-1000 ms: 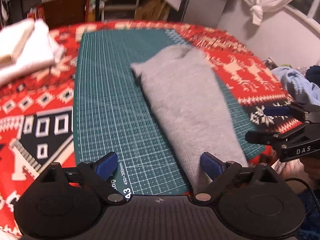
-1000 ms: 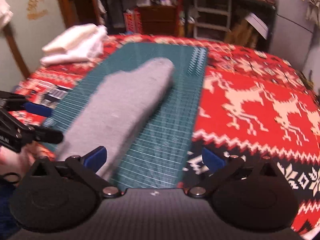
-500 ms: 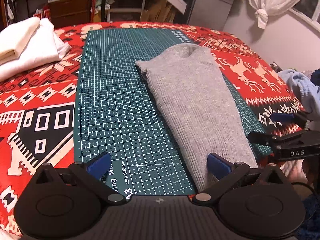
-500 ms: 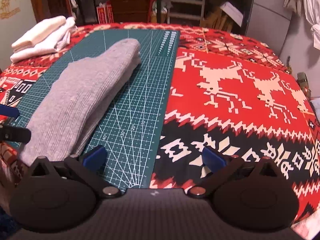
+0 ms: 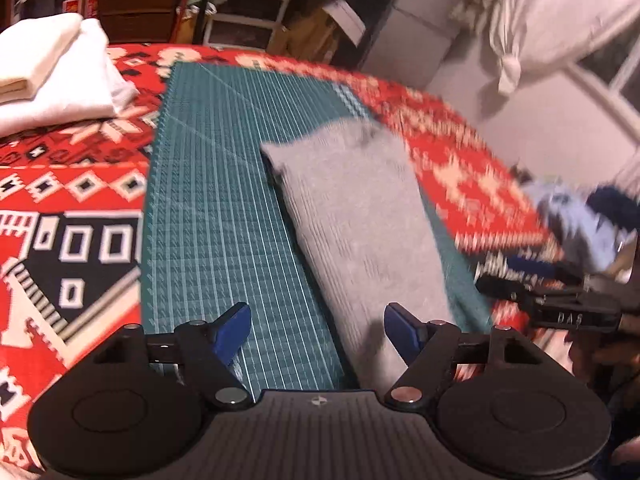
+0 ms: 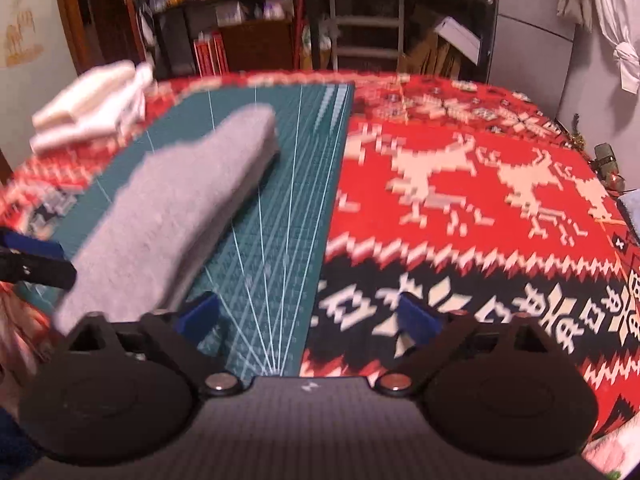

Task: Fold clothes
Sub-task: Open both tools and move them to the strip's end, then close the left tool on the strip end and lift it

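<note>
grey folded garment [image 5: 360,220] is lying lengthwise on the green cutting mat [image 5: 208,208] | left gripper [image 5: 318,330] is closing, nothing pinched yet | right gripper [image 6: 310,316] is closing too, empty, hovering over mat edge and red blanket [image 6: 460,184]

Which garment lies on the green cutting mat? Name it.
The grey folded knit garment. The white folded stack sits off the mat on the red patterned cloth, and the blue clothing lies beyond the table edge.

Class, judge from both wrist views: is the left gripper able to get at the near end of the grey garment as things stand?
Probably yes. The grey garment lies uncovered on the green mat, its near end just ahead of the left gripper, whose jaws are closing with nothing between them.
</note>
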